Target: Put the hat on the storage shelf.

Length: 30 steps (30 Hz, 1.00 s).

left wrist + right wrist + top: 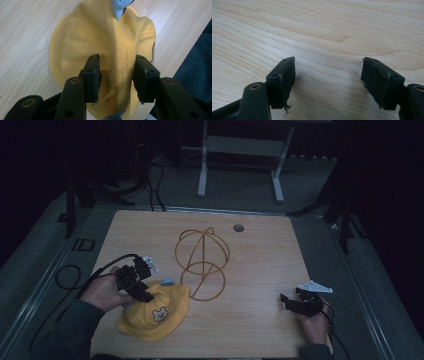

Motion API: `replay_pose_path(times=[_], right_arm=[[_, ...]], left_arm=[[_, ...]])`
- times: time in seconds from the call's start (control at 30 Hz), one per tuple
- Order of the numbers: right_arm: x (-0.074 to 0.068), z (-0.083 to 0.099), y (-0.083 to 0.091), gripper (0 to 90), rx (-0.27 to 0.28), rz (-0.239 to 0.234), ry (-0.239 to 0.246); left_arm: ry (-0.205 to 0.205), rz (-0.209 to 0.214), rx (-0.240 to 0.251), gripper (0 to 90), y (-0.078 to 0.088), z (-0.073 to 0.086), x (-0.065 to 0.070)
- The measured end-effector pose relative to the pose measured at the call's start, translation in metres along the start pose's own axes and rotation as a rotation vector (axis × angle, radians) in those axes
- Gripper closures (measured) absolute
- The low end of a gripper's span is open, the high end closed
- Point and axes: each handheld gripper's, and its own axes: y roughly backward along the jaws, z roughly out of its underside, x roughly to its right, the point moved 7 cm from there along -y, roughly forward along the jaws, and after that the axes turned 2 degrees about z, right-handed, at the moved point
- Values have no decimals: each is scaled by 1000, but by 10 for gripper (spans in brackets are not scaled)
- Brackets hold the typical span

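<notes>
In the high view, closest of all are the person's two hands. The left hand (102,292) holds the left hand-held gripper (144,296), which points down onto a yellow hat (160,312). The hat lies on the near left part of the table (260,250), close to the front edge. It has a small bear face on it, and no words I can read. Just behind the hat stands a wire ball frame (202,262), made of thin golden rings. The right hand-held gripper (286,300) sits low at the near right side, well apart from the hat, with a grey plate on top. A small round hole (238,227) is in the far part of the table. The table is light wood. The room is dark, with a grey floor, black cables and a white stand (240,157) behind the table.

In the left gripper view, the jaws stand on both sides of a raised fold in the middle of the hat (100,37). The pads look to be just at the cloth, but I cannot tell if they squeeze it. A bit of light blue cloth (120,7) peeks out at the top.

In the right gripper view, the jaws are spread wide with bare wood (324,30) between them.
</notes>
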Motion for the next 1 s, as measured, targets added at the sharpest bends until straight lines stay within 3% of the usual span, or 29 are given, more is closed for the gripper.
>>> replay_pose_path(times=[0.1, 0.13, 0.27, 0.47, 0.63, 1.0], right_arm=[[0, 0, 0, 275, 0, 0, -1], [0, 0, 0, 274, 0, 0, -1], [0, 0, 0, 274, 0, 0, 0], [0, 0, 0, 275, 0, 0, -1], [0, 0, 0, 274, 0, 0, 0], [0, 0, 0, 274, 0, 0, 0]], left_arm=[[4, 3, 0, 638, -1, 0, 0], [-1, 6, -6, 732, -2, 0, 0], [-8, -2, -15, 786, -2, 1, 0], [-15, 0, -12, 802, 2, 3, -3], [-1, -7, 35, 803, 13, 4, -6], [38, -45, 87, 805, 27, 9, -13]])
